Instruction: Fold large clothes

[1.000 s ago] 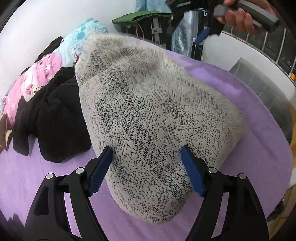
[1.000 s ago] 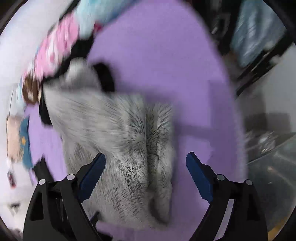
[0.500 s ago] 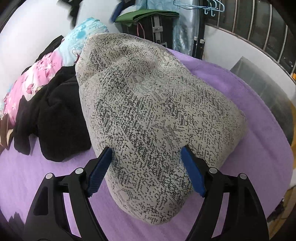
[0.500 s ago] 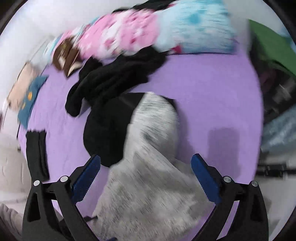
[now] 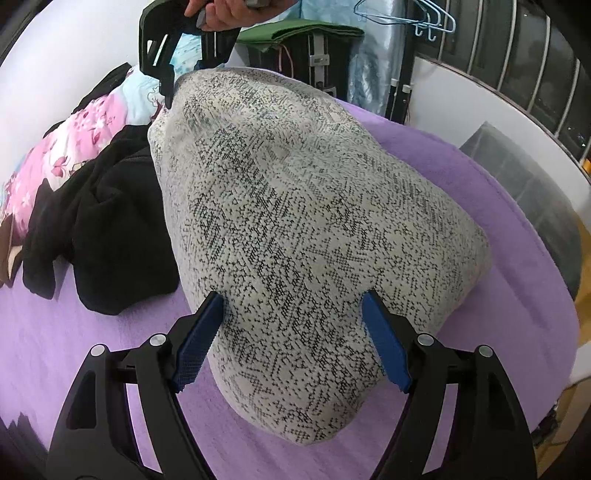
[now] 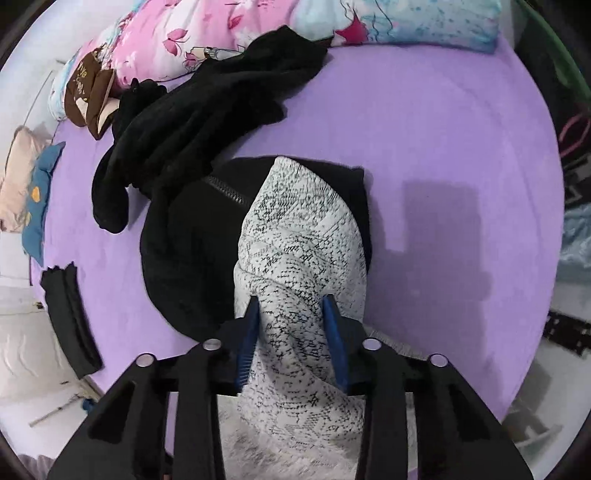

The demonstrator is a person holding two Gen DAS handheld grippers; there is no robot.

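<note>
A large white garment with a black speckled knit pattern (image 5: 306, 221) lies folded on the purple bed cover (image 5: 498, 206). My left gripper (image 5: 291, 332) is open, its blue pads on either side of the garment's near end. My right gripper (image 6: 291, 325) is shut on the far end of the speckled garment (image 6: 295, 236) and lifts it. In the left wrist view the right gripper (image 5: 166, 70) shows at the garment's far top corner, held by a hand.
A pile of black clothes (image 5: 107, 229) lies left of the garment, also in the right wrist view (image 6: 207, 122). A pink and blue floral quilt (image 6: 229, 33) lies beyond. A folded dark item (image 6: 70, 317) sits at the bed's left edge. Hangers and racks (image 5: 399, 22) stand behind.
My right gripper swung across the bed, came down on the garment's far end and closed on it. My left gripper stayed open in place.
</note>
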